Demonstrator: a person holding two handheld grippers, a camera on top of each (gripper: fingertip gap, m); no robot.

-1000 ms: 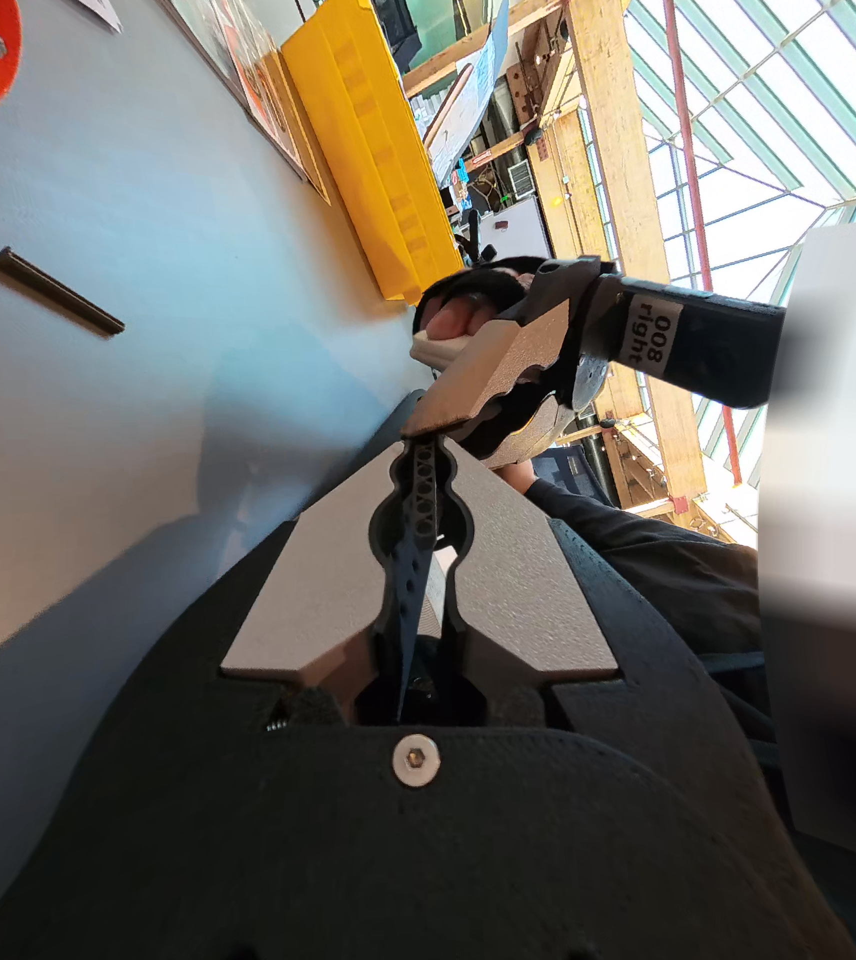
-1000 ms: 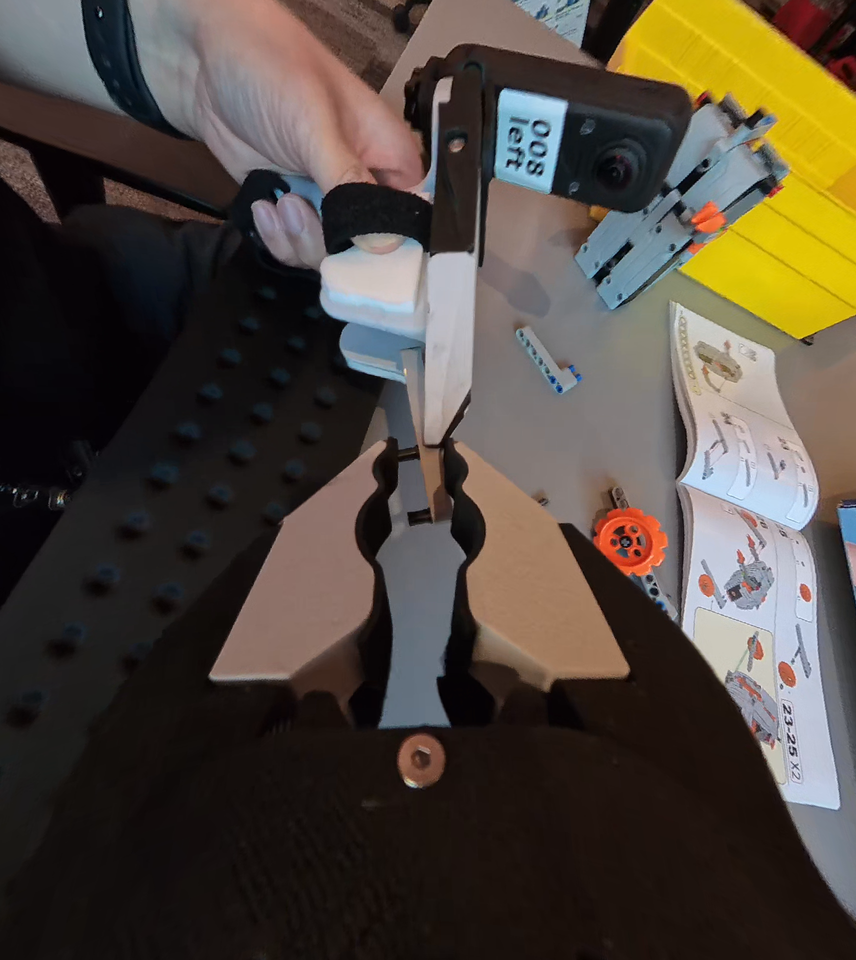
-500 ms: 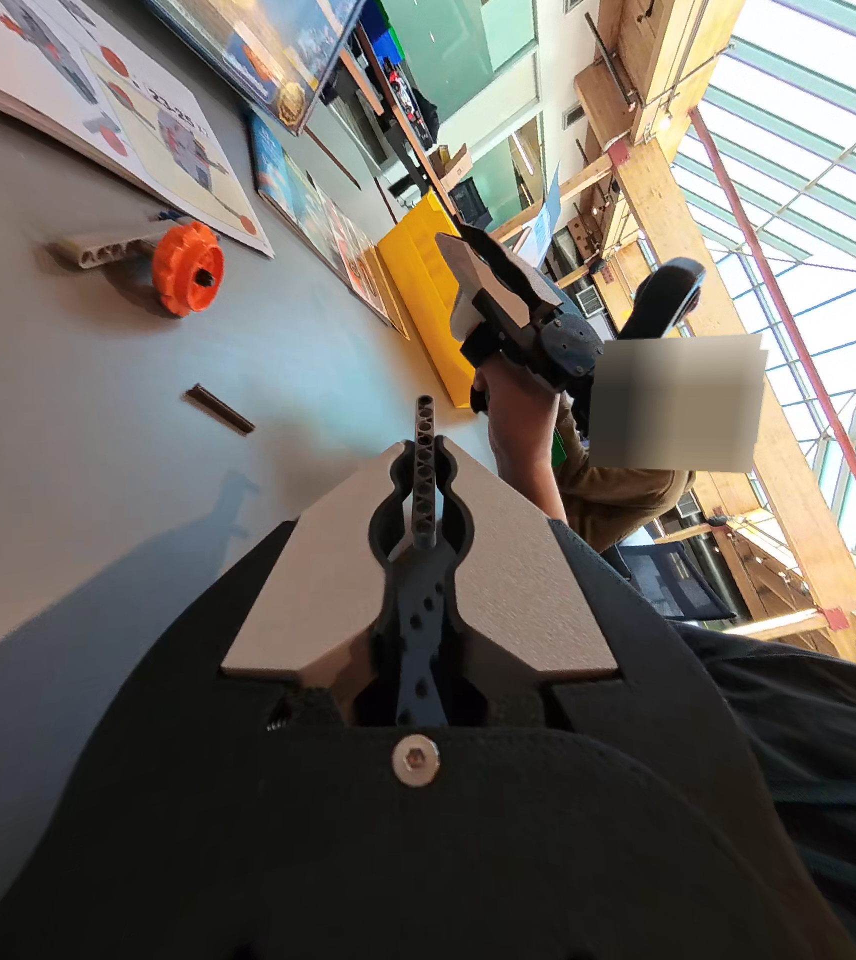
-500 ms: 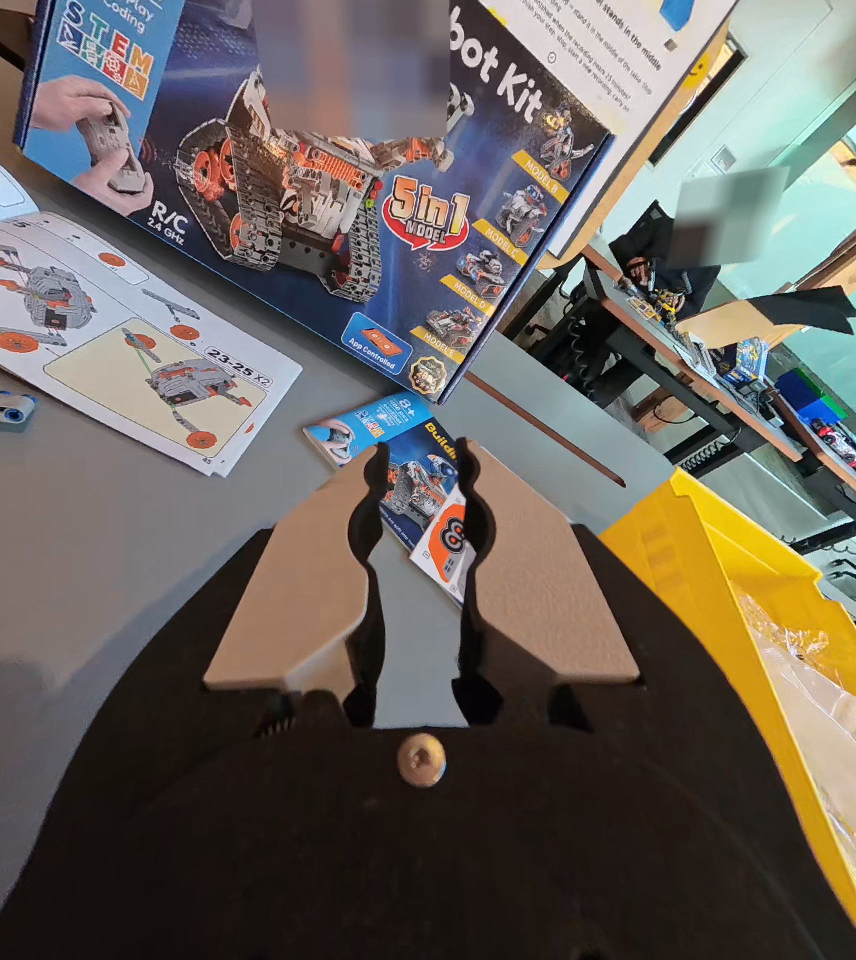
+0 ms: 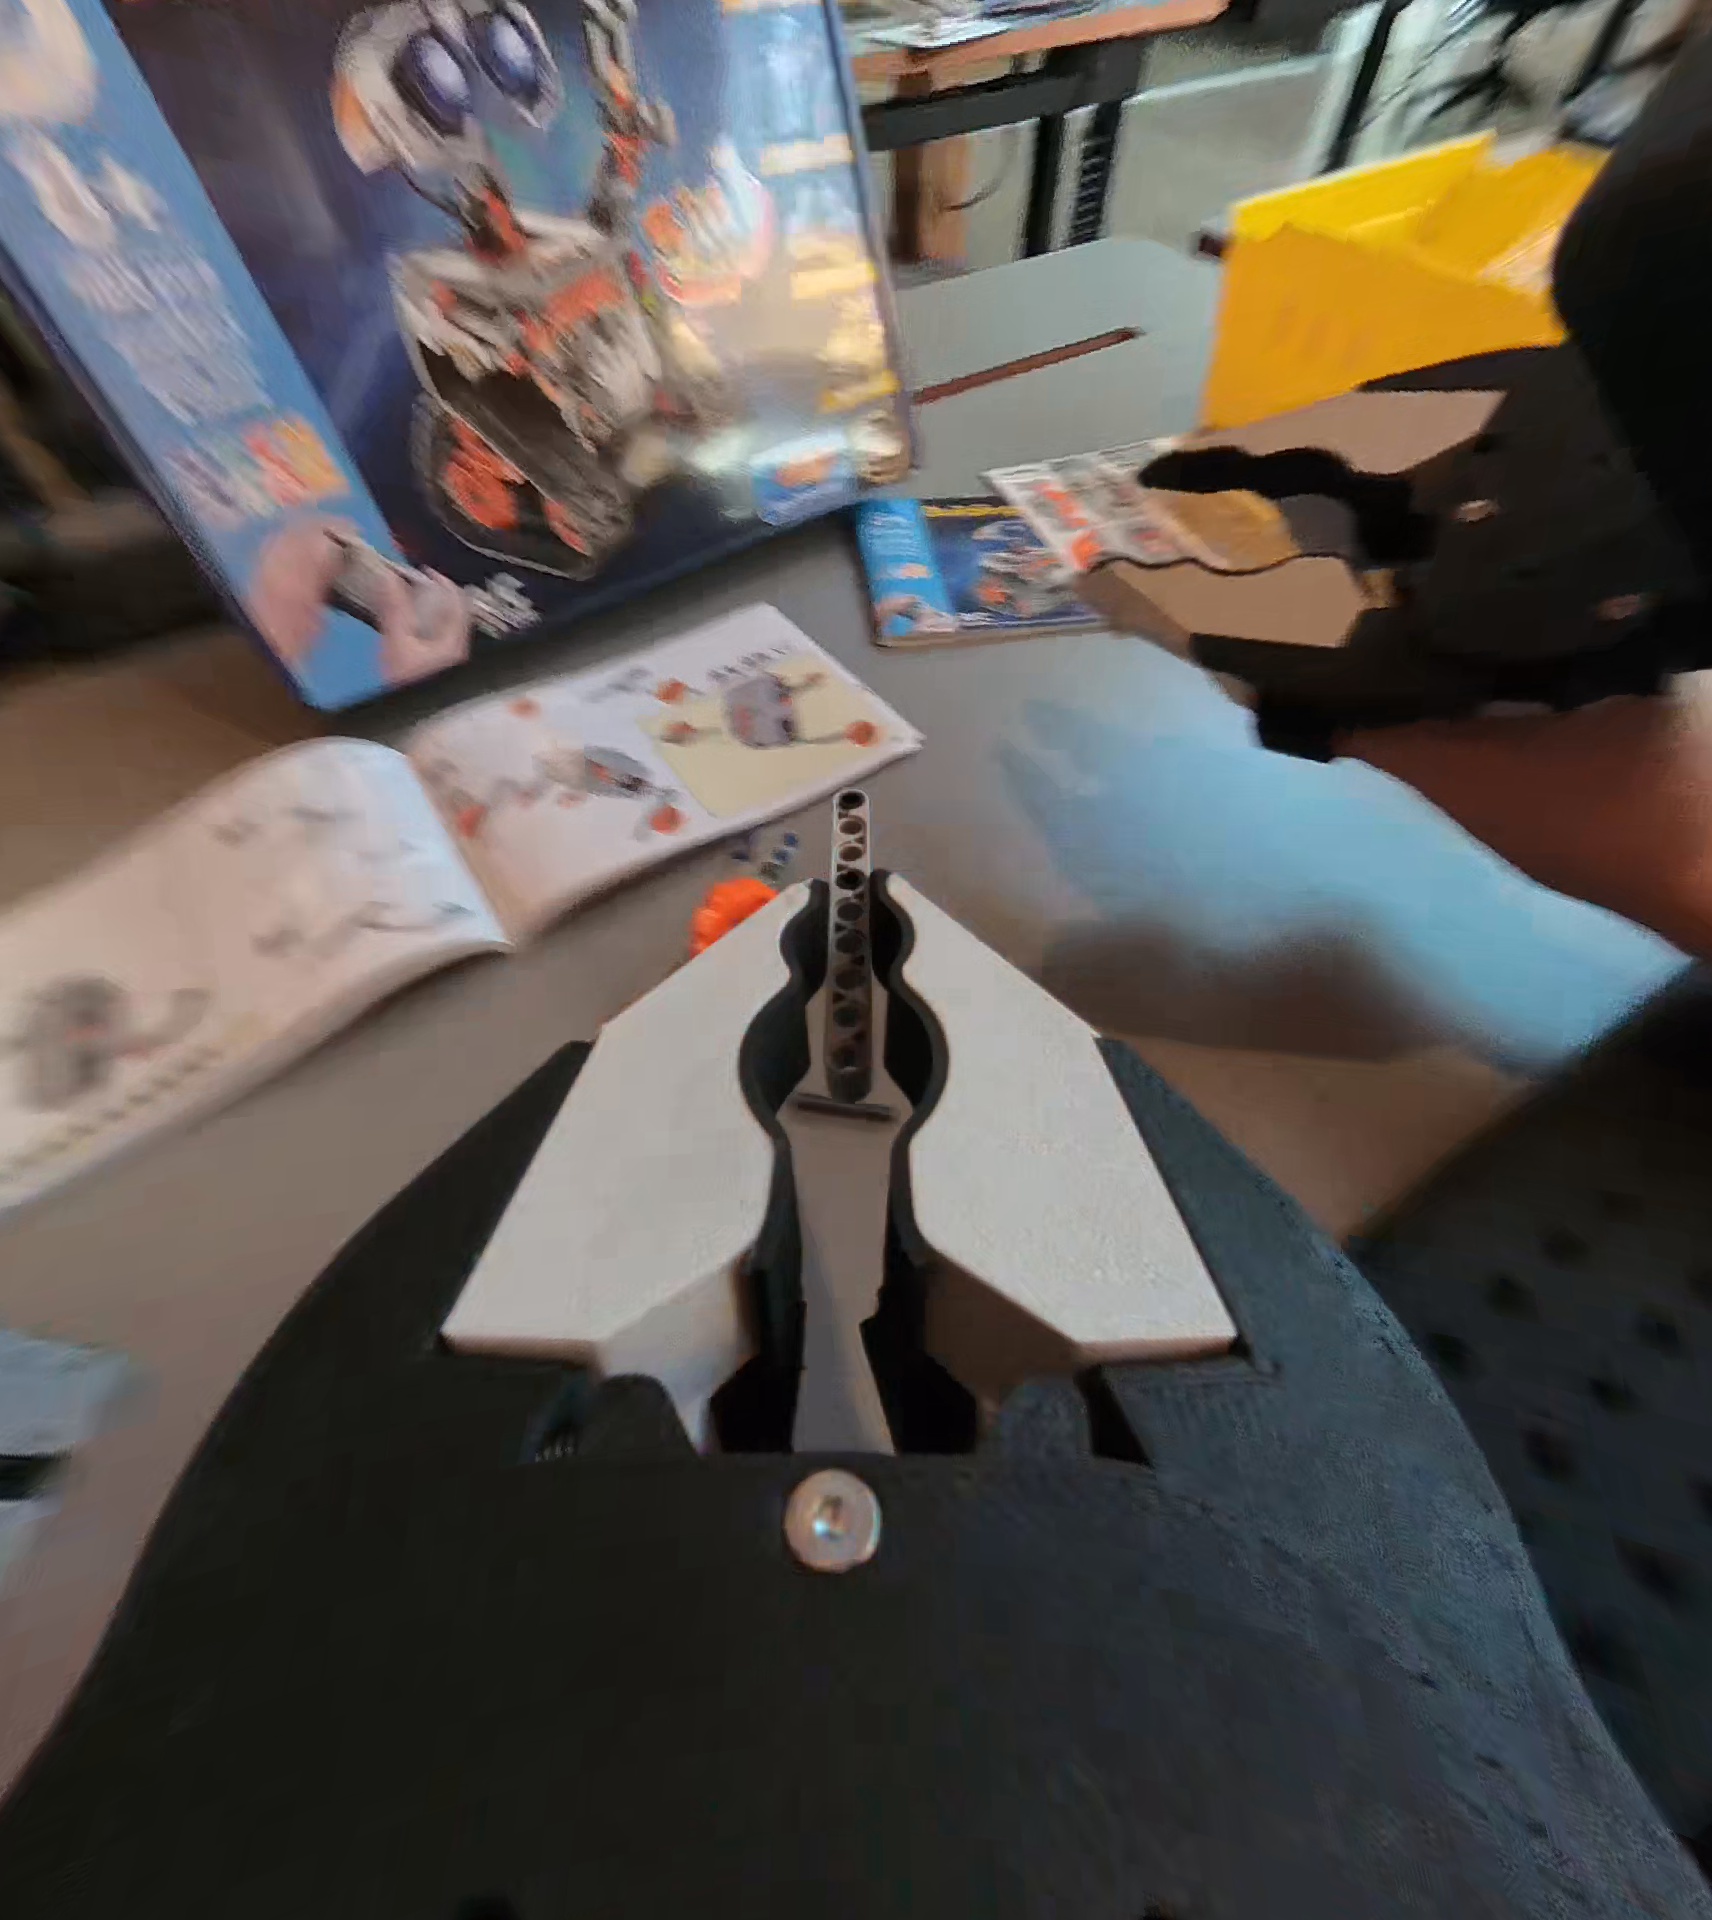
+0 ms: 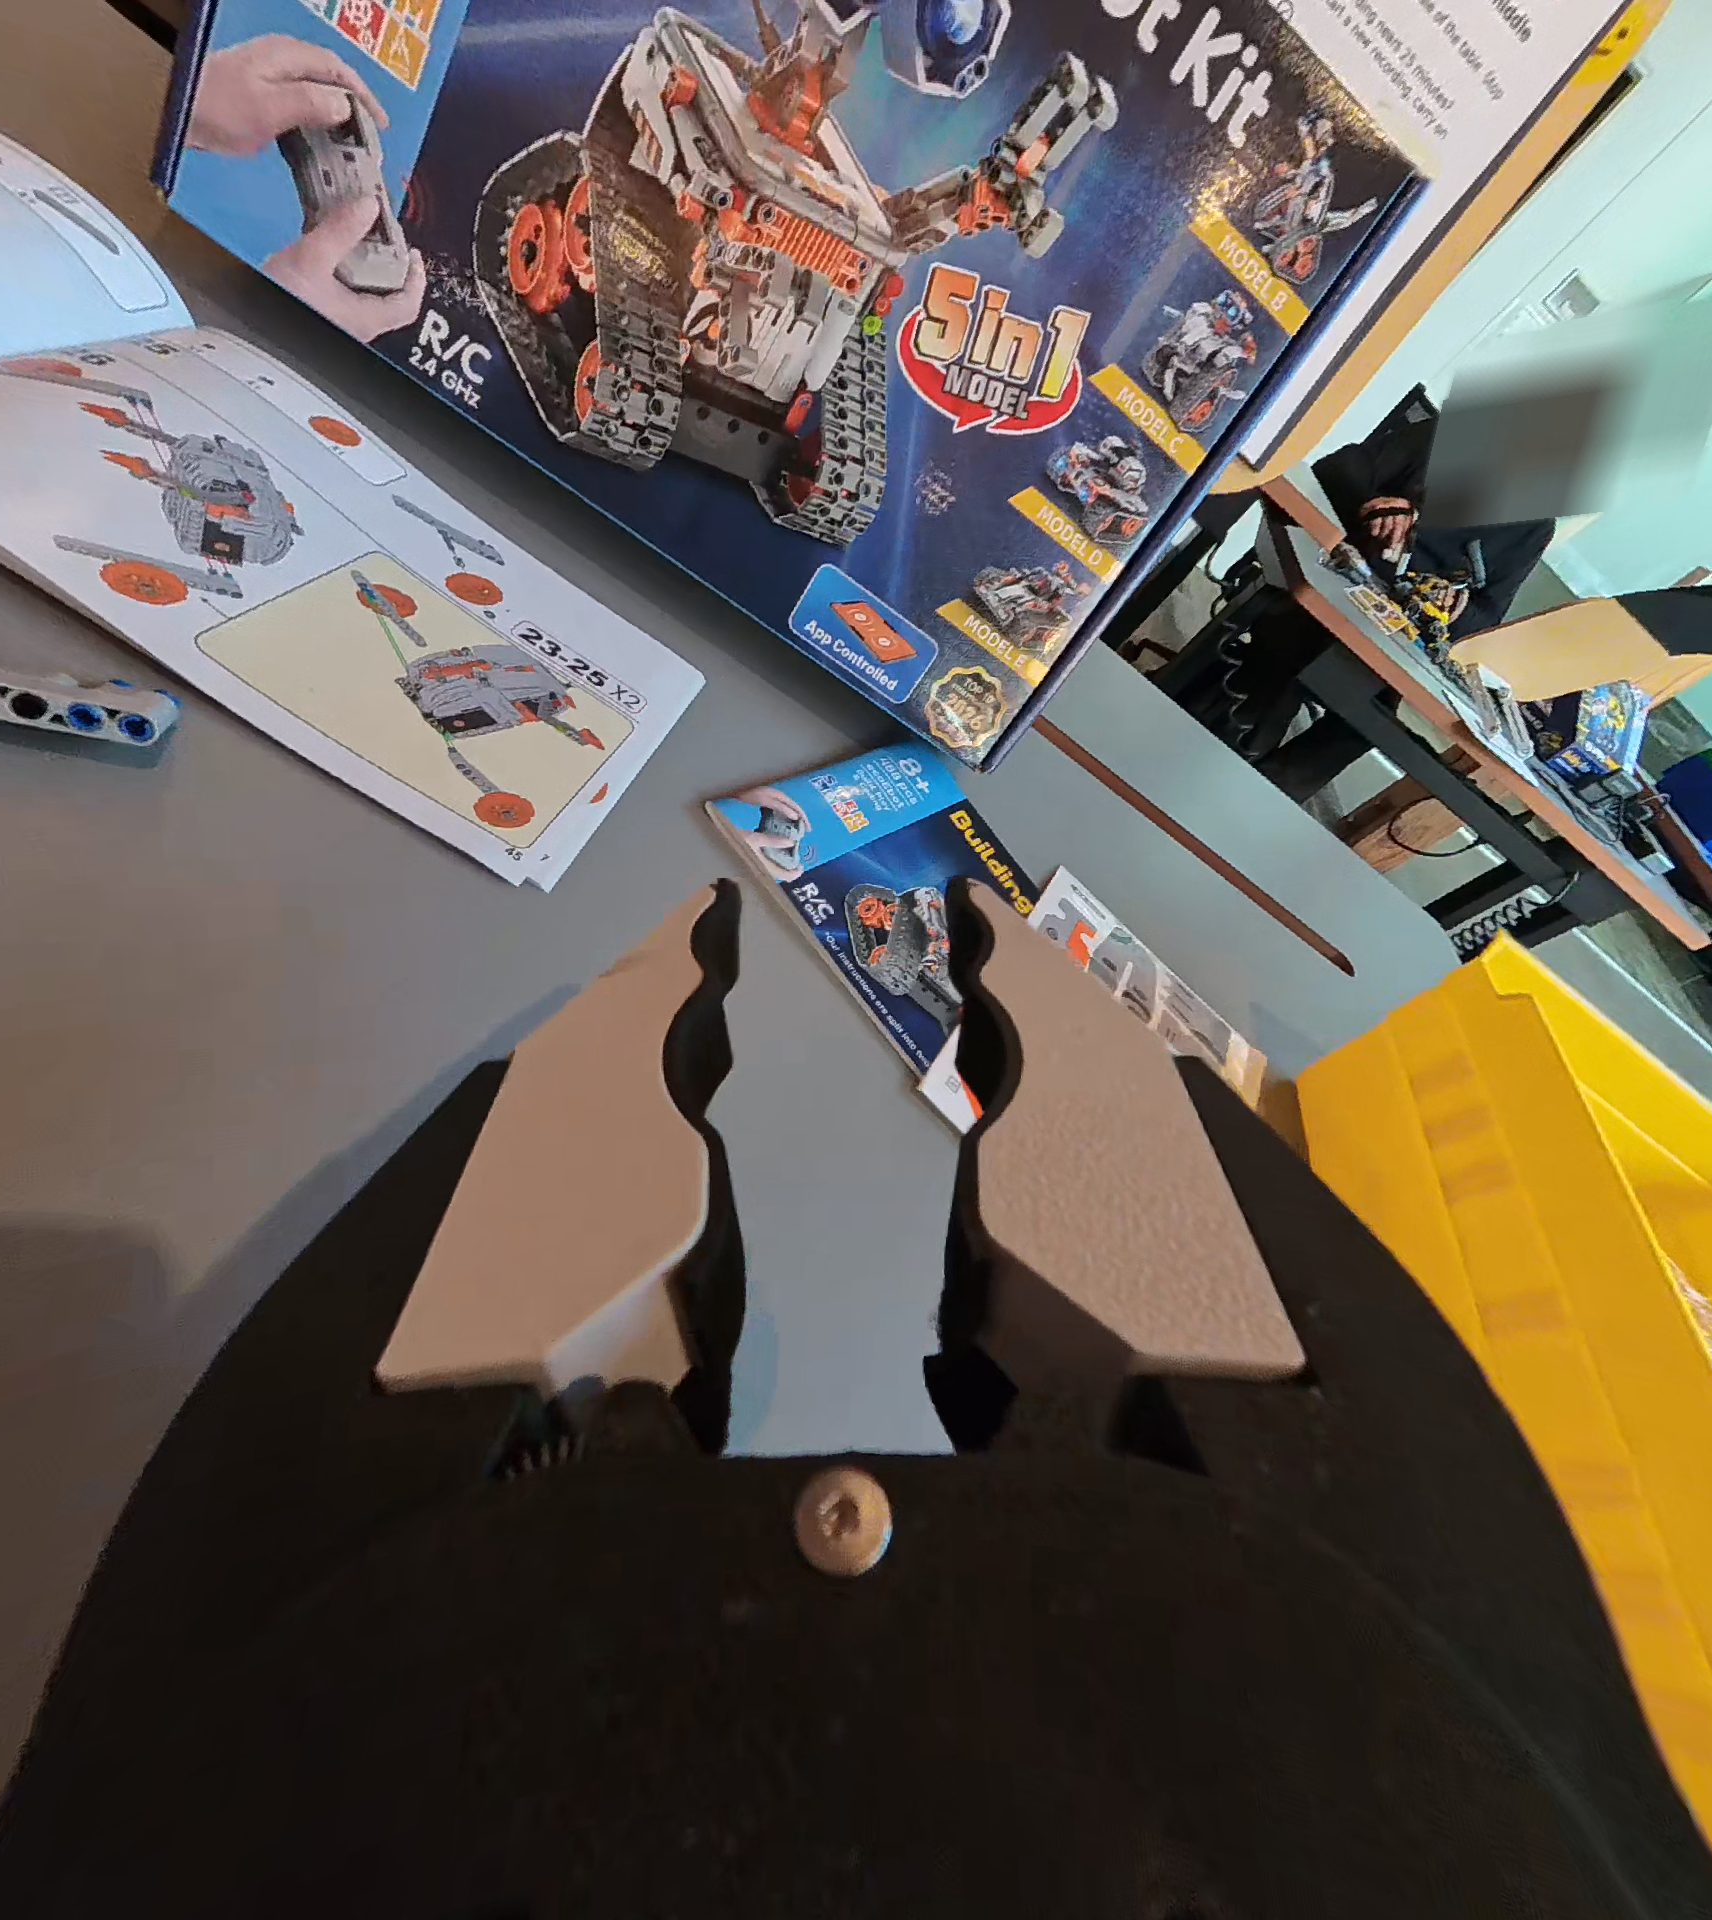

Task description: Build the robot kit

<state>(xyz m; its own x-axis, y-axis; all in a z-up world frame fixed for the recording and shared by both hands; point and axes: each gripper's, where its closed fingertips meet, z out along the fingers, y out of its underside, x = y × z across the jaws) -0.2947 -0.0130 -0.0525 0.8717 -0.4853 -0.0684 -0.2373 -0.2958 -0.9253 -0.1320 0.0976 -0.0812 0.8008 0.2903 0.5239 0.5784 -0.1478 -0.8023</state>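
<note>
While the left hand-held gripper [image 5: 847,894] is clamped on a thin grey perforated beam [image 5: 849,940], that beam stands upright between the jaws and projects past their tips. Ahead and to its left an open instruction booklet [image 5: 395,894] lies flat on the grey surface [image 5: 935,717], with an orange toothed wheel [image 5: 727,906] just beyond the left fingertip. A short dark pin [image 5: 844,1110] lies crosswise below the beam's lower end. Farther ahead stands a blue kit box [image 5: 519,312]. The right hand-held gripper [image 6: 844,904] has its jaws apart and holds nothing; beyond its tips lies a small blue leaflet [image 6: 862,862], partly overlapped by a sticker sheet [image 6: 1132,977]. A yellow bin [image 6: 1558,1247] sits close on its right. To its far left lies a grey beam with blue pins [image 6: 31,707].
</note>
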